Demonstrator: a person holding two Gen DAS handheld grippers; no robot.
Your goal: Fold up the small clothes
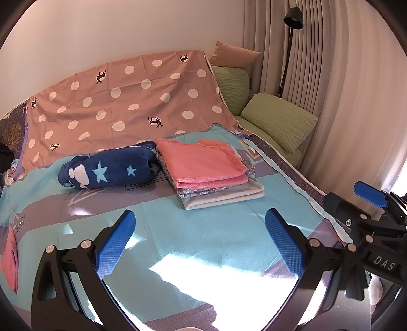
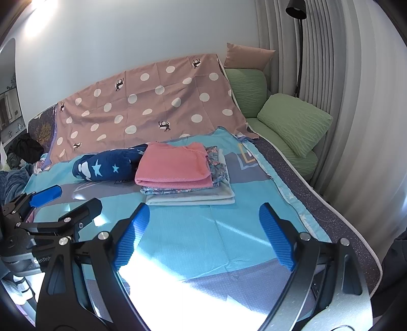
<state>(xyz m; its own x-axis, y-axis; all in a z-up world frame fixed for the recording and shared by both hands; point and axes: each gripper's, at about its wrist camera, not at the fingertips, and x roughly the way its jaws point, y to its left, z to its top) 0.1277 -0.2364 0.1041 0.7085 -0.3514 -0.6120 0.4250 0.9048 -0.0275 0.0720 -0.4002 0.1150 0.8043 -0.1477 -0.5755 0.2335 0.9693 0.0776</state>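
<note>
A stack of folded clothes lies on the bed, with a pink folded garment point(image 1: 203, 163) on top of a floral piece point(image 1: 213, 189) and a pale grey piece point(image 1: 229, 198). The pink garment also shows in the right wrist view point(image 2: 175, 168). A navy star-patterned garment point(image 1: 109, 168) lies bunched to the left of the stack, touching it. My left gripper point(image 1: 199, 216) is open and empty, above the turquoise bed cover in front of the stack. My right gripper point(image 2: 203, 211) is open and empty, also just in front of the stack. A loose pink cloth point(image 1: 10, 259) lies at the far left.
A turquoise and grey bed cover point(image 1: 178, 234) spreads over the bed. A brown polka-dot sheet point(image 1: 127, 101) drapes over the back. Green pillows point(image 1: 277, 119) and a pink cushion point(image 1: 234, 54) sit at the right, by curtains and a black floor lamp point(image 1: 292, 17). Dark clothes point(image 2: 25, 147) lie at the far left.
</note>
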